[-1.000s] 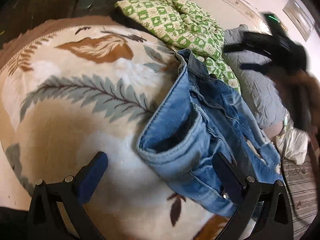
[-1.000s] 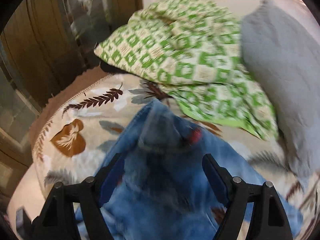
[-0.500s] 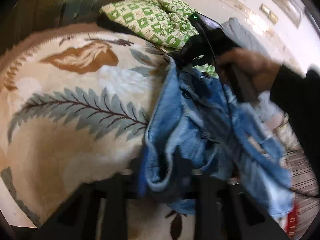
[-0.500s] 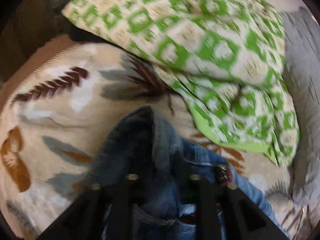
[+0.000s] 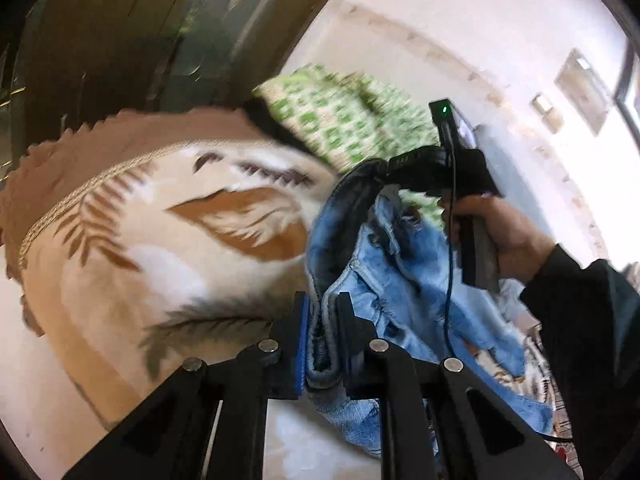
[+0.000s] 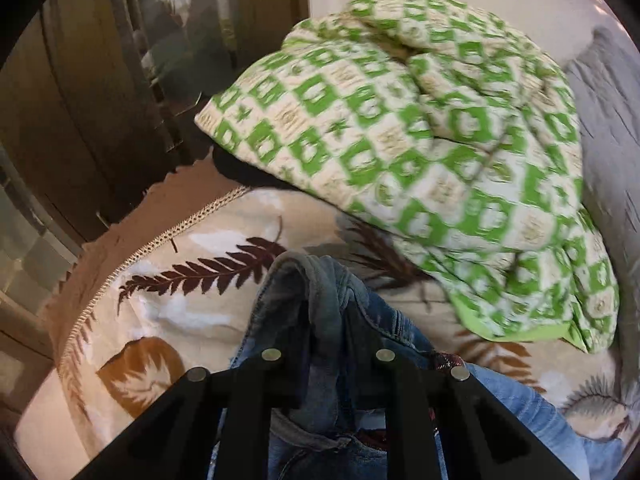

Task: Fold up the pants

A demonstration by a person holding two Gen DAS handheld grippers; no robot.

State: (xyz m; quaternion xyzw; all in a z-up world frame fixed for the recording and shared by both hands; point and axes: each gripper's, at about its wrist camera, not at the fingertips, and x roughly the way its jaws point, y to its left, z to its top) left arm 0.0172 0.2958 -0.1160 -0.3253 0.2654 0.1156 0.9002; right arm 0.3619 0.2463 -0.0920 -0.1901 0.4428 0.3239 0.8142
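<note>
A leaf-patterned blanket (image 5: 132, 248) covers the bed. On its far side sits a green checked quilt (image 6: 420, 120). The jeans (image 5: 400, 280) hang bunched above the blanket, waistband pinched by the left gripper (image 5: 322, 336) and the right gripper (image 6: 326, 344), both clamped tight on denim.

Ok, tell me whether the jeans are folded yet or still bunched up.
Bunched, not folded. The jeans hang crumpled between the left gripper and right gripper, both clamped on the waistband, above the blanket.

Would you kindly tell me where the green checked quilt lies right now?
In the right wrist view the green checked quilt is bunched upper right on the leaf-print blanket, beyond the jeans, beside a grey pillow.
</note>
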